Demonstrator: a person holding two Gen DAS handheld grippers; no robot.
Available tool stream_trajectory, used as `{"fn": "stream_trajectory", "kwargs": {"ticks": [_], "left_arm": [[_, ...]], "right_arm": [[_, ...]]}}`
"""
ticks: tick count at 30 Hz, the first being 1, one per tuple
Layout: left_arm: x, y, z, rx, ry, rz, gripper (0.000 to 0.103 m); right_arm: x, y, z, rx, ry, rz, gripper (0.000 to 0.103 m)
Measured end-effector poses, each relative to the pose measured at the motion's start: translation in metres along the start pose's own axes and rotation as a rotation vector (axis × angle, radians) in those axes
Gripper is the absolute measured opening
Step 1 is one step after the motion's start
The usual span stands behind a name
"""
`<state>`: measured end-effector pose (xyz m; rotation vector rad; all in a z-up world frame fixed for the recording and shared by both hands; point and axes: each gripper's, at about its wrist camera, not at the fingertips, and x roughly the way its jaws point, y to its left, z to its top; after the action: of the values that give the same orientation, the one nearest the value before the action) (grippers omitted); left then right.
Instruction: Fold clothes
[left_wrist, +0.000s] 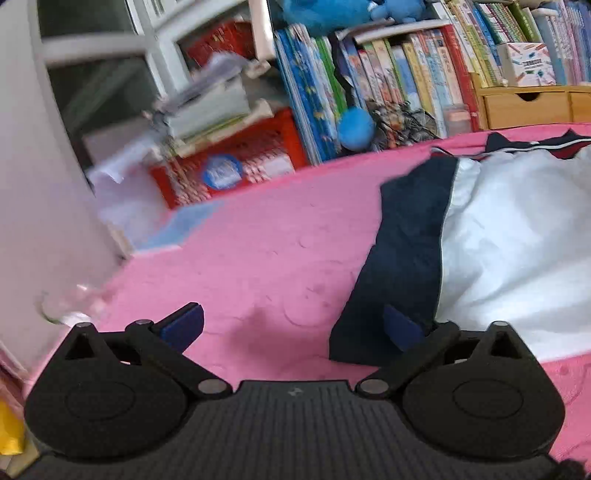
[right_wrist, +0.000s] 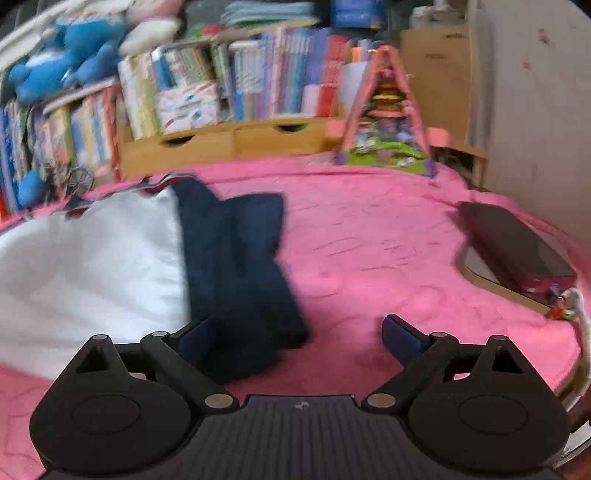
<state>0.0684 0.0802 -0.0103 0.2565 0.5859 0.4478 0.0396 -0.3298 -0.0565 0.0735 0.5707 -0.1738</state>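
Shirt (left_wrist: 509, 236) lies flat on pink bed (left_wrist: 258, 240), navy sleeves (right_wrist: 236, 266) tucked in. Left tongs (left_wrist: 291, 328) and right tongs (right_wrist: 299, 332) both wide apart, empty. Advice: pinch hem corners evenly, lift together, fold toward collar.

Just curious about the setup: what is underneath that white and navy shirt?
The shirt lies flat on a pink blanket, which shows all around it. Whatever is beneath the blanket, or directly under the shirt's middle, is covered.
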Motion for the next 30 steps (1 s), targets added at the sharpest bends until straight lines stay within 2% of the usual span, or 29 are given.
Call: {"fn": "stream_trajectory", "kwargs": {"ticks": [1,3,5,8,11,12,15,16,18,19,21,23,24,27,30], "left_arm": [[-0.01,-0.003,0.006,-0.009,-0.022,-0.059,0.103],[-0.03,-0.013,0.019,-0.02,-0.065,-0.231,0.103],[-0.038,-0.035,0.032,0.032,-0.098,-0.289,0.103],[-0.048,-0.069,0.051,0.11,-0.145,-0.374,0.103],[-0.038,-0.103,0.061,0.149,-0.115,-0.401,0.103],[-0.033,-0.112,0.063,0.151,-0.089,-0.411,0.102],[-0.021,-0.129,0.054,0.17,-0.039,-0.417,0.103],[-0.021,-0.131,0.05,0.177,-0.047,-0.408,0.103],[-0.02,-0.127,0.046,0.163,-0.057,-0.41,0.103],[-0.018,-0.125,0.047,0.154,-0.048,-0.419,0.103],[-0.015,-0.123,0.048,0.137,-0.033,-0.436,0.103],[-0.013,-0.121,0.049,0.13,-0.029,-0.446,0.103],[-0.014,-0.121,0.049,0.128,-0.027,-0.448,0.103],[-0.012,-0.12,0.049,0.12,-0.022,-0.458,0.103],[-0.013,-0.117,0.049,0.107,-0.017,-0.461,0.103]], "right_arm": [[-0.001,0.001,-0.003,-0.01,-0.016,-0.003,0.097],[-0.004,0.006,-0.005,-0.01,-0.034,-0.015,0.096],[-0.009,0.011,-0.005,0.005,-0.042,-0.025,0.095],[-0.027,0.023,0.013,0.011,-0.123,0.099,0.094],[-0.018,0.051,0.04,-0.017,-0.146,0.32,0.094],[-0.008,0.065,0.05,-0.03,-0.125,0.382,0.094],[0.031,0.101,0.075,-0.085,-0.017,0.5,0.088],[0.047,0.113,0.08,-0.144,0.026,0.506,0.085],[0.077,0.126,0.083,-0.272,0.079,0.405,0.079],[0.084,0.12,0.082,-0.289,0.07,0.363,0.079],[0.098,0.109,0.081,-0.319,0.052,0.278,0.079],[0.097,0.089,0.086,-0.26,0.046,0.204,0.079],[0.092,0.083,0.086,-0.241,0.038,0.14,0.088],[0.06,0.069,0.077,-0.135,0.035,0.141,0.088],[0.016,0.076,0.057,-0.134,-0.012,0.249,0.09]]}}
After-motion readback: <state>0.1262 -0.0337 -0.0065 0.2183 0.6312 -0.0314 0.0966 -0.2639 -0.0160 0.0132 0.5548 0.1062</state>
